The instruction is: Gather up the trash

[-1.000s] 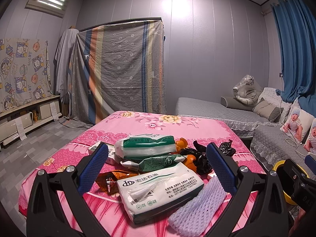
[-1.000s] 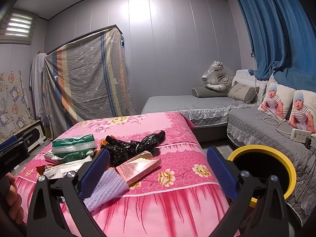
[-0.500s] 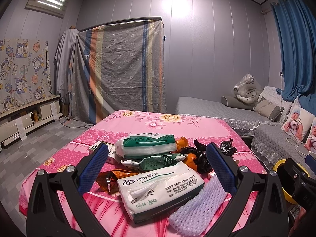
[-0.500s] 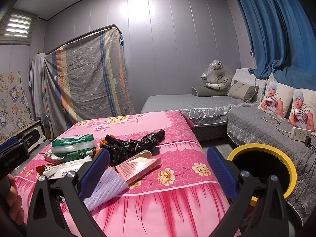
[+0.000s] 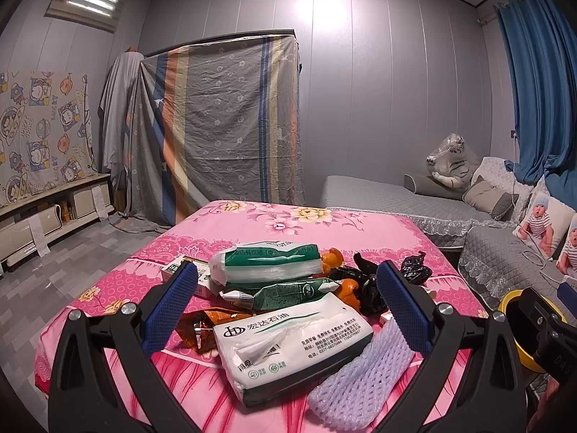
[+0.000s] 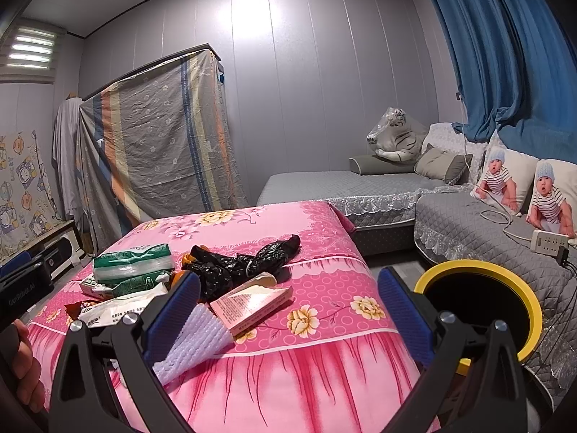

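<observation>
Frontmost, white tissue pack (image 5: pixel 294 339) ("宏达石油")

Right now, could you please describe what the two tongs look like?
Both match: the left tongs and right tongs have black Y-shaped frames with silver screw heads and two fingers faced with ridged blue pads. The left body, seen from the right wrist camera, is black with white "GenRobot.AI" lettering. No cables or sleeves are visible.

Trash pile (image 5: pixel 288 303) crowds near cloth edge; far floral cloth (image 5: pixel 306 220) bare; bin mouth (image 6: pixel 476 303) unobstructed.
</observation>
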